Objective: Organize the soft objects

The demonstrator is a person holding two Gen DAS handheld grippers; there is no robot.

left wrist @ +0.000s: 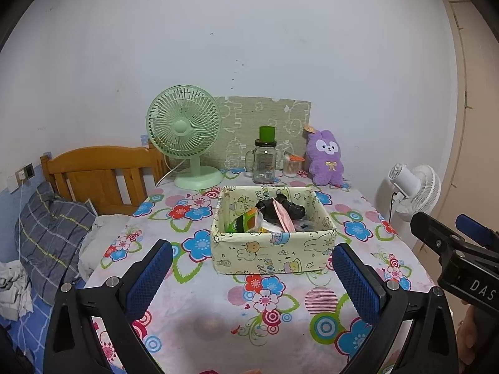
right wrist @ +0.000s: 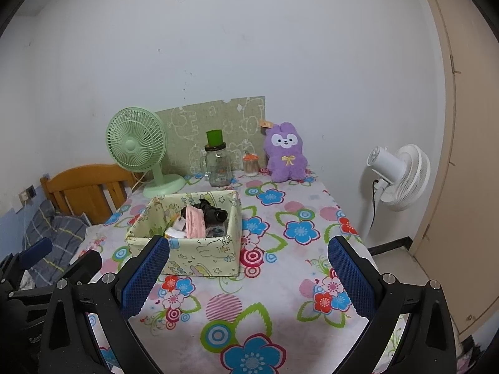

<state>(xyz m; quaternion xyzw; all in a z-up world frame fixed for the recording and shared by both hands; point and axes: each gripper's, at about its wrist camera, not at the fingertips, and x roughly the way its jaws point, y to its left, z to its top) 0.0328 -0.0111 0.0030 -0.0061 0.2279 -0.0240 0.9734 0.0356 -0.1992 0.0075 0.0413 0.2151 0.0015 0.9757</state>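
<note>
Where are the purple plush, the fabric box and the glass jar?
purple plush [right wrist: 285, 159]: right wrist view, its belly.
fabric box [left wrist: 268, 254]: left wrist view, front wall.
glass jar [left wrist: 264, 165]: left wrist view, its body.

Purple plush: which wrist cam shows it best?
Right wrist. There the purple plush sits nearer the picture's middle, bigger, with face, bow and feet all clear of the cotton swab jar. The left wrist view shows it whole too, but smaller and further off to the right.
</note>
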